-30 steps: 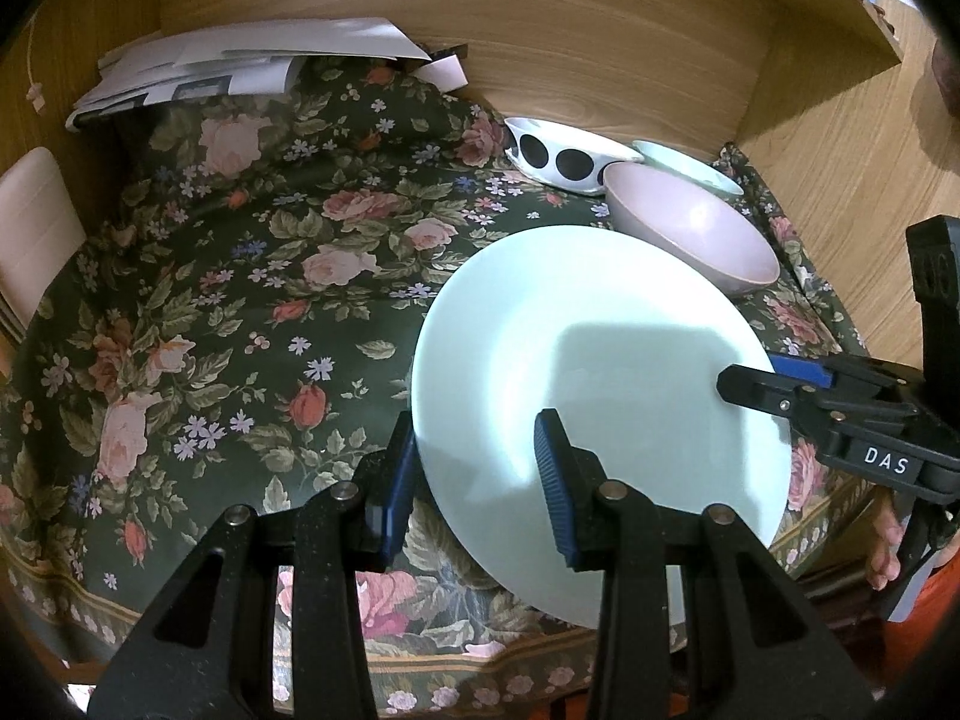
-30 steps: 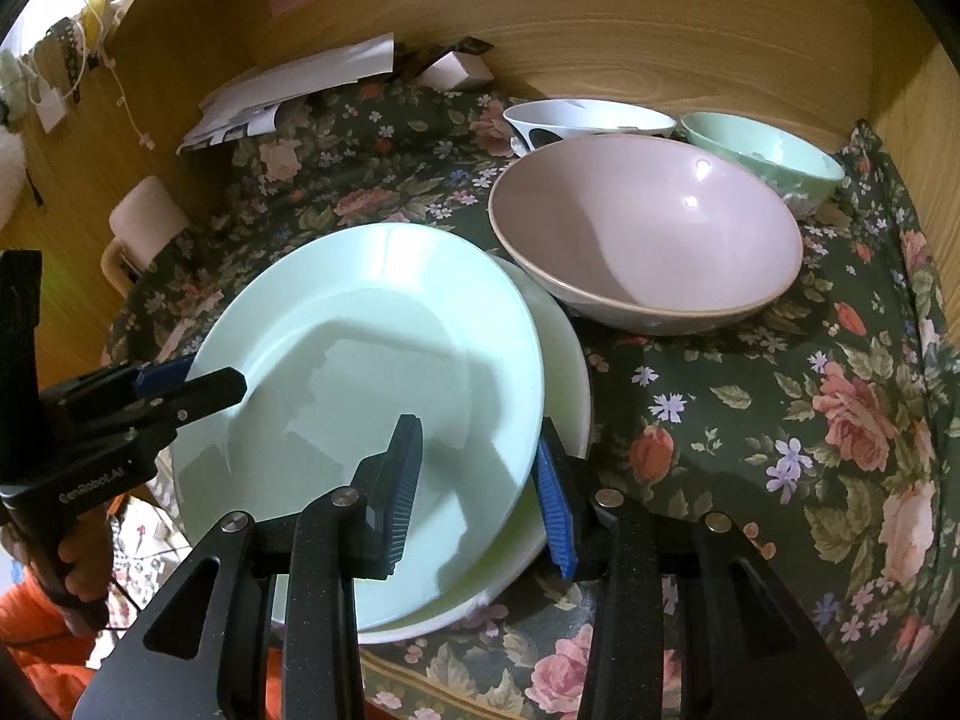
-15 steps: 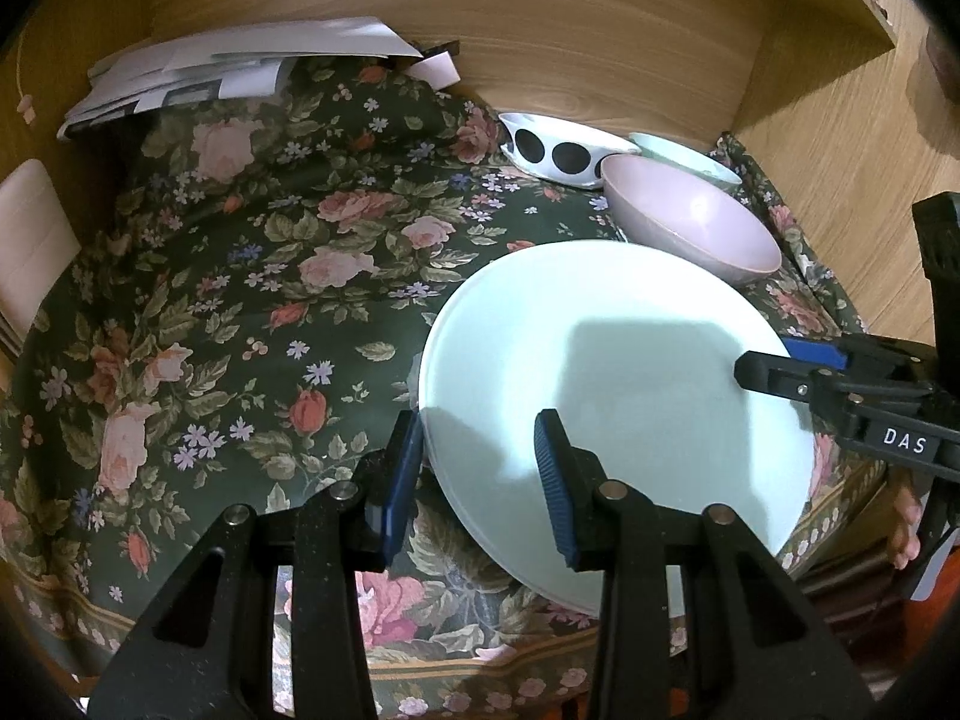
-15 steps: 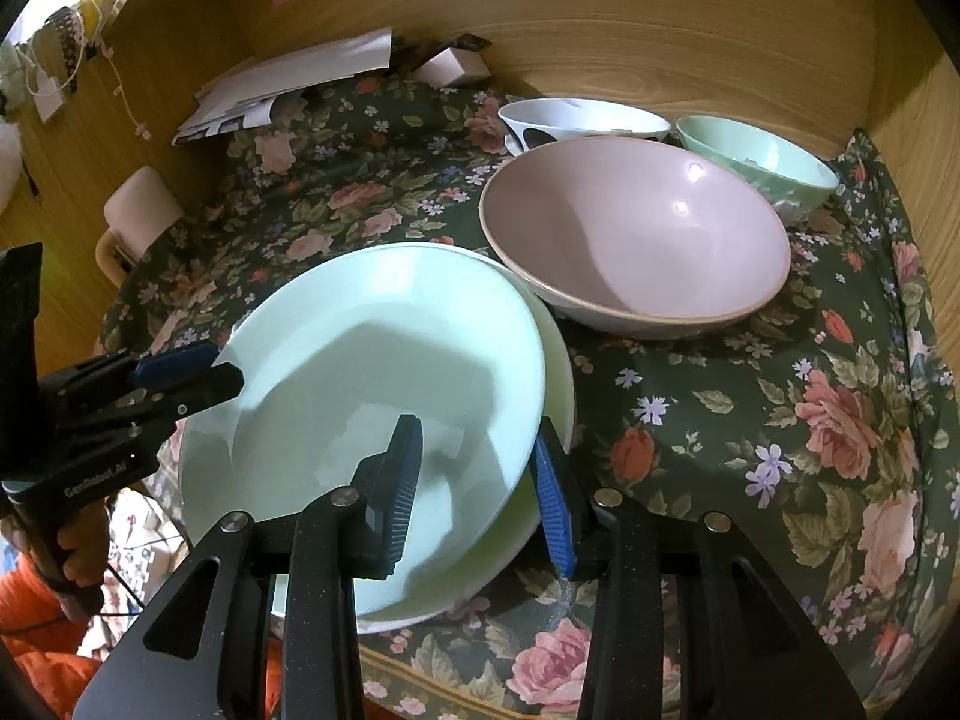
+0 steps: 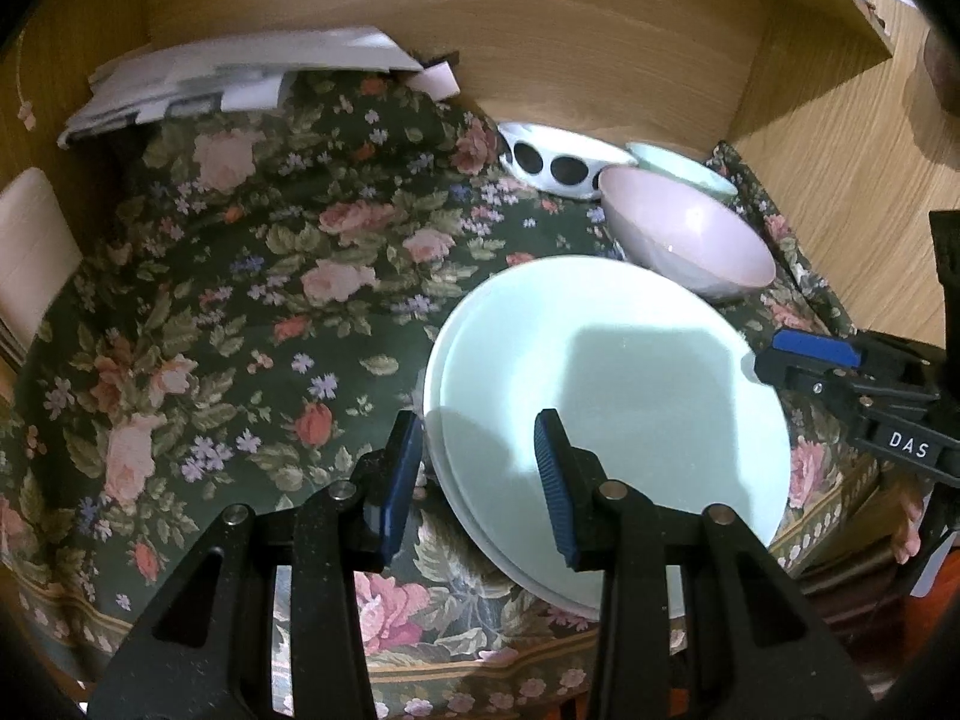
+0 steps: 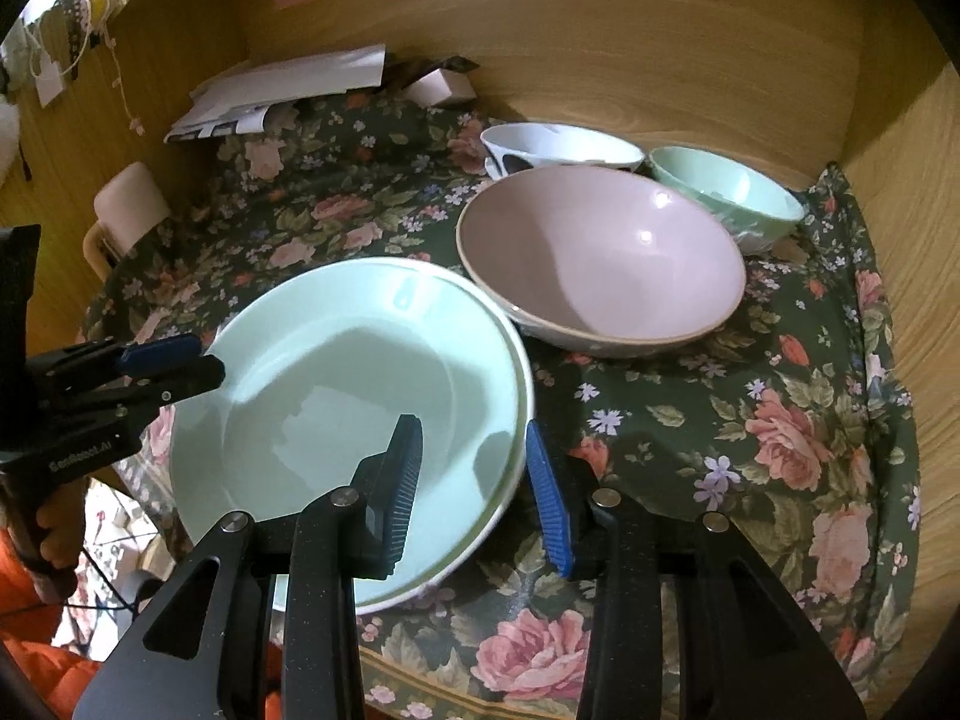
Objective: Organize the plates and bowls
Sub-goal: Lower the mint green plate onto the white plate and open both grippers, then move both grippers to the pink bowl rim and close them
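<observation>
The mint-green plate (image 6: 360, 396) lay stacked on a white plate (image 6: 521, 420) at the near edge of the bench, on the floral tablecloth (image 6: 750, 408). The right gripper (image 6: 474, 480) had its jaws released, one blue pad above the plate's inside and the other outside the rims, neither pressing. The left gripper (image 5: 477, 474) likewise straddled the stack's rim with jaws released. Just behind the plates sat the pink bowl (image 6: 600, 258), with the black-spotted white bowl (image 6: 558, 147) and the small green bowl (image 6: 726, 195) beyond it near the wooden back wall (image 6: 660, 60). A pile of papers (image 5: 240, 81) lay at the far left corner.
</observation>
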